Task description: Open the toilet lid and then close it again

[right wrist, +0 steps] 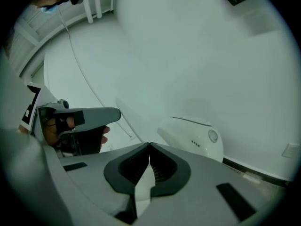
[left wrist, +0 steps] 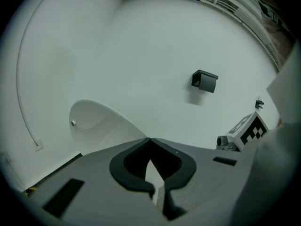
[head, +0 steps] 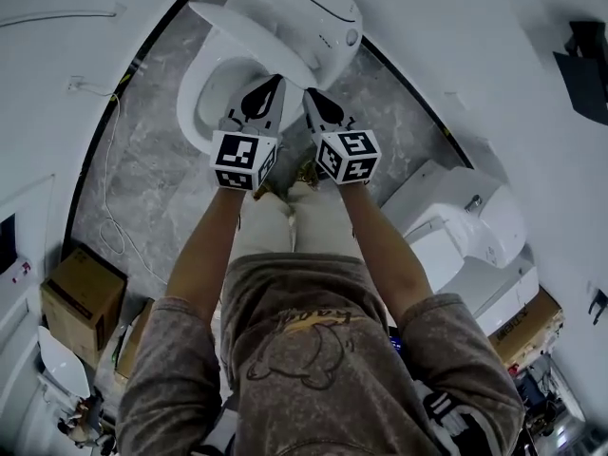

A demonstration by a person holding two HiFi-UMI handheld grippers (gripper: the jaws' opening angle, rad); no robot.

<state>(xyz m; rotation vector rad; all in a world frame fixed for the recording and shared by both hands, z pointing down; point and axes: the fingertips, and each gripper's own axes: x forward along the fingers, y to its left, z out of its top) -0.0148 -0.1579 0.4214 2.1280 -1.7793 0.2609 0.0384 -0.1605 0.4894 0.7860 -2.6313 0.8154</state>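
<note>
the half-raised white oval plastic toilet lid (head: 249, 38) slants across right at the tips of the left gripper (head: 275, 84) and right gripper (head: 310, 95), barring the way forward. grey marble floor (head: 142, 169) lies open to the left, crossed by a thin white cable (head: 104, 183). a second white ceramic toilet (head: 465, 231) crowds the right; brown cardboard boxes (head: 81, 293) stand at the rear left.

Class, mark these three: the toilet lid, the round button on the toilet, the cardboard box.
toilet lid (head: 247, 34), head view, middle of the slab
round button (right wrist: 213, 136), right gripper view, its centre
cardboard box (head: 81, 293), head view, top face
</note>
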